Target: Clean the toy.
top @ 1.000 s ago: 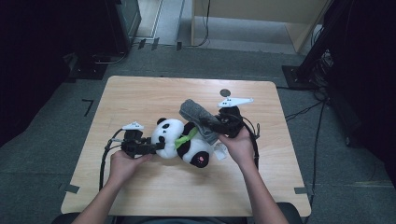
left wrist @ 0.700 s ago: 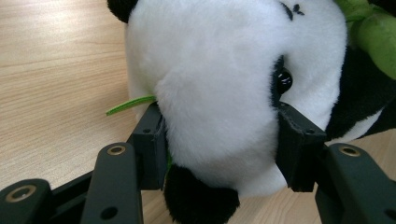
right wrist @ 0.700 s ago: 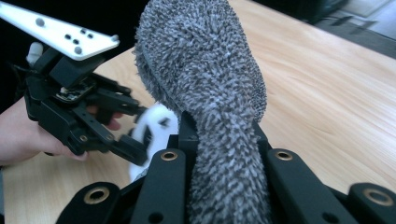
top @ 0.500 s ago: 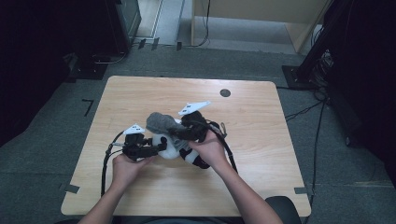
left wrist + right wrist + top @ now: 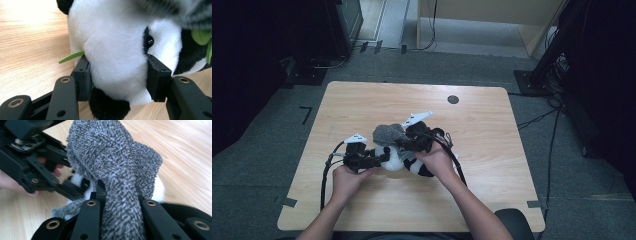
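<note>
the toy panda (image 5: 404,160) lies near the middle of the tabletop (image 5: 492,130), on the person's side. its long way runs across the tabletop, with the white head toward the left hand and the black and white body toward the right hand. a little green leaf (image 5: 71,56) sticks out by its head.

right above the head sits the grey fuzzy cloth (image 5: 388,134), which looks a bit like a small hat or sock. it hangs just over the top of the head, maybe brushing it, but i cannot tell if it is on yet. in the right gripper view the cloth (image 5: 117,170) rises up from between the fingers, and a bit of white fur peeks out under it.

the left gripper (image 5: 377,160) comes in from the left side. its fingers (image 5: 83,75) are partly open and press on both sides of the panda's head (image 5: 115,57), so the head is held in place. they have just squeezed in a little more.

the right gripper (image 5: 404,142) is over the panda, close behind the cloth. its fingers (image 5: 91,212) are pinched tight on the cloth.

the right hand is the one nearer the cloth, and the head is straight under it. so i think the next move is to bring the cloth down over the head while the left one keeps the panda from rolling.
</note>
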### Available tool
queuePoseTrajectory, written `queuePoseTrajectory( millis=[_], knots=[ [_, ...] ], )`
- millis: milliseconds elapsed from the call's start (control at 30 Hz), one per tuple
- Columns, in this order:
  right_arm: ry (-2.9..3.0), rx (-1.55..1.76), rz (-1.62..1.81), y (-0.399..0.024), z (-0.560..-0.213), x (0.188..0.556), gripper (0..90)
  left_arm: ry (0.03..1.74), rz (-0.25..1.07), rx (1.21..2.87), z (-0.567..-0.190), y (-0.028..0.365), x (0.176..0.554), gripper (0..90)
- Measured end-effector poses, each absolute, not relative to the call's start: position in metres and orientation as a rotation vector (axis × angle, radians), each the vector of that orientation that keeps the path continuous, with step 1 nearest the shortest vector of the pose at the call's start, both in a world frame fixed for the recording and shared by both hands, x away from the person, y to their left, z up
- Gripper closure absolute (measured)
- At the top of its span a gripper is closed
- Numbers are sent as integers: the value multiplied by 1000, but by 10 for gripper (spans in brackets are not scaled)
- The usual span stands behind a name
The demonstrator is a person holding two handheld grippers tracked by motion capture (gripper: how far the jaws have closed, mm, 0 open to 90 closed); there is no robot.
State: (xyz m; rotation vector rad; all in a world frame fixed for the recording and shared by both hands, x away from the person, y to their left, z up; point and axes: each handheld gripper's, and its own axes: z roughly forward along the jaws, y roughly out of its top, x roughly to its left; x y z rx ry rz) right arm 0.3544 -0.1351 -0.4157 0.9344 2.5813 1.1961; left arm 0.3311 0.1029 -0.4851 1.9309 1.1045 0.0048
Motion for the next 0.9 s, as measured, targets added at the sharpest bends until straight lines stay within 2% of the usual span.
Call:
queuePoseTrajectory(
  millis=[233, 633, 800, 900],
  knots=[
    [2545, 1031, 1224, -165, -420, 359, 783, 1088, -13, 1943, -485, 104, 334, 472],
    [2449, 1131, 1226, -199, -407, 361, 783, 1108, -32, 1929, -485, 105, 337, 464],
    [2378, 1099, 1196, -210, -395, 353, 784, 1108, -20, 1937, -485, 104, 337, 463],
    [2324, 1144, 1295, -221, -382, 350, 784, 1109, -24, 1936, -485, 104, 337, 461]
  ],
)
